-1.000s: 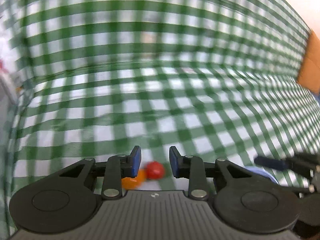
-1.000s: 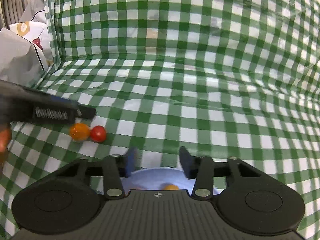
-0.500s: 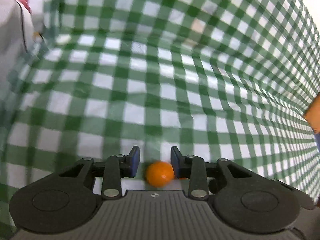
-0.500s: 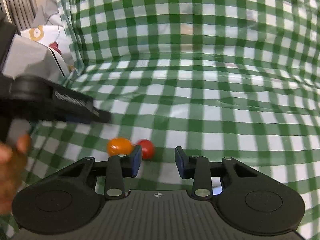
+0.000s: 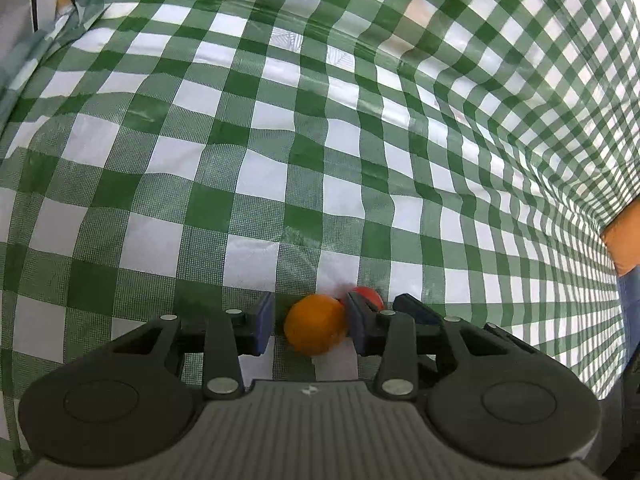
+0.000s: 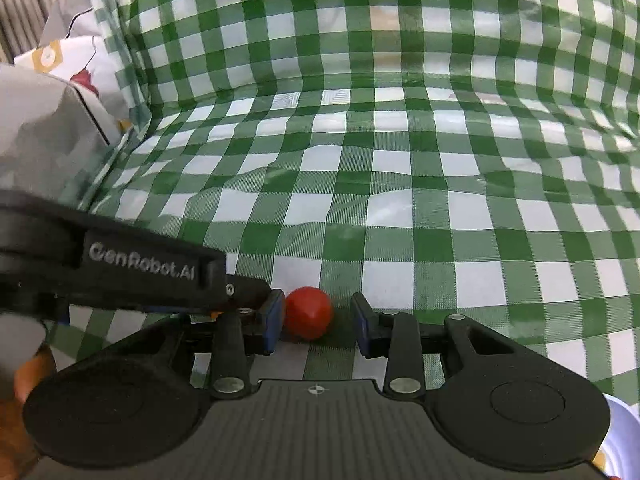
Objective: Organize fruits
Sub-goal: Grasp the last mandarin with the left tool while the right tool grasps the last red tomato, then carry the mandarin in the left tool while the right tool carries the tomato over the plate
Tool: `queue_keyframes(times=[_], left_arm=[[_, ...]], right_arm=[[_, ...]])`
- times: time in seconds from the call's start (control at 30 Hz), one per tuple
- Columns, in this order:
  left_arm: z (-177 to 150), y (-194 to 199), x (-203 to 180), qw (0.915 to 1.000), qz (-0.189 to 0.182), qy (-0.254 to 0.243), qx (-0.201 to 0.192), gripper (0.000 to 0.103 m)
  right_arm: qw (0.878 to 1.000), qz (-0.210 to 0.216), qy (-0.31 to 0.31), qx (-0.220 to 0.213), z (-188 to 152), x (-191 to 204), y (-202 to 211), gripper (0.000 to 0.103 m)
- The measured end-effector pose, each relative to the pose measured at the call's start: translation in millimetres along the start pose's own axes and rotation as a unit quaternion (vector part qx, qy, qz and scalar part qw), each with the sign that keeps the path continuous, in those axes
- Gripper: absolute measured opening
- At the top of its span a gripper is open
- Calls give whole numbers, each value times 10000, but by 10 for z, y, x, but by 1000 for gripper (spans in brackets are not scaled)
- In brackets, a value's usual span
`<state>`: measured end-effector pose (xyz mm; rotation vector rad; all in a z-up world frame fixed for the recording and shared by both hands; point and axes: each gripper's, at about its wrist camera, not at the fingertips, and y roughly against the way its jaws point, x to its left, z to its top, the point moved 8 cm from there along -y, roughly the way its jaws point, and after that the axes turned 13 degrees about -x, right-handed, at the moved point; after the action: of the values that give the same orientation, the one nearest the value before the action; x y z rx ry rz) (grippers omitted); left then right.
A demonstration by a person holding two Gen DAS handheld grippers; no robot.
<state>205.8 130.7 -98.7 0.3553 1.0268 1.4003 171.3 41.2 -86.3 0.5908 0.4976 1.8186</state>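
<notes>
Both grippers, the left gripper (image 5: 310, 326) and the right gripper (image 6: 316, 322), are matte black plastic with ribbed grey tops, round pivot discs, silver screw heads and blue-padded fingers (image 5: 264, 322), the left one's side carrying white "GenRobot.AI" lettering (image 6: 142, 264).

Glossy wrinkled checked tablecloth (image 5: 280, 152); smooth orange fruit (image 5: 314, 328); shiny red fruit (image 6: 308, 312).

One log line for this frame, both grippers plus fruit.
left gripper: open around orange tomato | right gripper: open around red tomato | both tomatoes on checked cloth
</notes>
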Motion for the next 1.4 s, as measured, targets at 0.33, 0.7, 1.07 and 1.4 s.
queue_keyframes(times=[0.33,0.7,1.07,1.4], left_arm=[[57,100,-16,9997,177,-102,-157,34],[52,104,-50,9964,549,-626,-142,41],[-9,82,-47,9947,547,-862,-80,41],[3,5,-69,9938,552,-963,-25,41]], right_arm=[[9998,186,84,41,21,18,14,26],[9968,95,583,539,-100,121,93,30],[9967,58,655,483,-105,220,134,30],[9965,59,676,479,-114,220,141,31]])
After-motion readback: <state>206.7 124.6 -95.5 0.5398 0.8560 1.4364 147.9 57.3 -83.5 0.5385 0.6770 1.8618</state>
